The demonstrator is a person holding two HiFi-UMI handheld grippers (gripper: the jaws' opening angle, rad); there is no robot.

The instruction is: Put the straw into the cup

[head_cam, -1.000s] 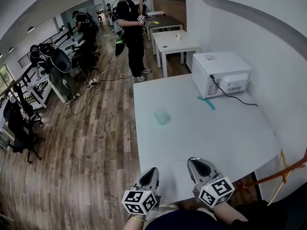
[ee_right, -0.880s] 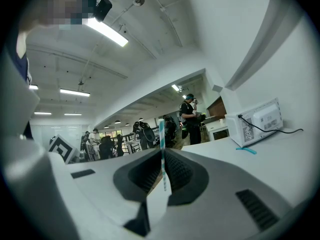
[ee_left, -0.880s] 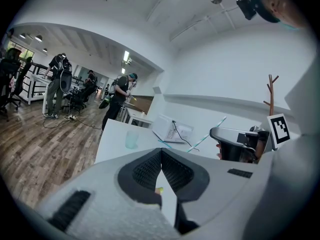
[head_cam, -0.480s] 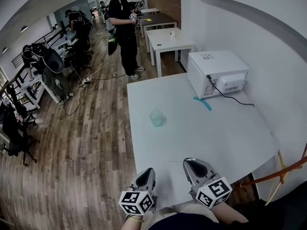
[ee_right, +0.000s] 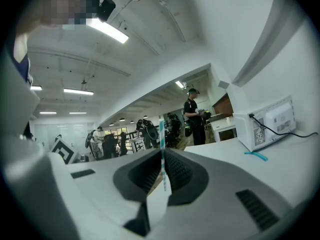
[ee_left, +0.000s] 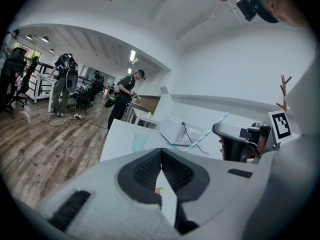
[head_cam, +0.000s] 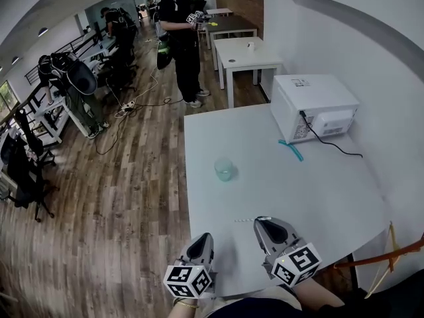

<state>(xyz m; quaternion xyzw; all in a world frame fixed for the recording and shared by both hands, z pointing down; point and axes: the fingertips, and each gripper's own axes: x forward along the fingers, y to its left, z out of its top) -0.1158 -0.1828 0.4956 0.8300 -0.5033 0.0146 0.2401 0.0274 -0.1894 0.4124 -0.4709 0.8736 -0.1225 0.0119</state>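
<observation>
Wood-plank floor [head_cam: 132,197] of an open office behind, long white table [head_cam: 298,197] up front. Translucent pale-green plastic cup [head_cam: 224,169], upright on the tabletop, touching nothing. Beyond the cup and to its right, boxy white microwave [head_cam: 315,105] with a black cable [head_cam: 331,143] trailing from its back. Between cup and microwave, flat on the table, a short teal strip [head_cam: 291,150]. Far past the cup, on the floor, a person in black clothing [head_cam: 182,38], standing. On the near side of the cup, well apart from it, right gripper [head_cam: 263,220] over the table's near edge, jaws clenched on a thin white-and-teal striped paper straw [head_cam: 246,220]. Held crosswise, sticks out level from the jaw tips toward the side of the left gripper [head_cam: 205,236]; in the right gripper view shows as a stripe upright between the pads [ee_right: 161,134]. Not in the cup. Left gripper also on the cup's near side, just beside the right one, jaws pressed together at the tips [ee_left: 161,153].
</observation>
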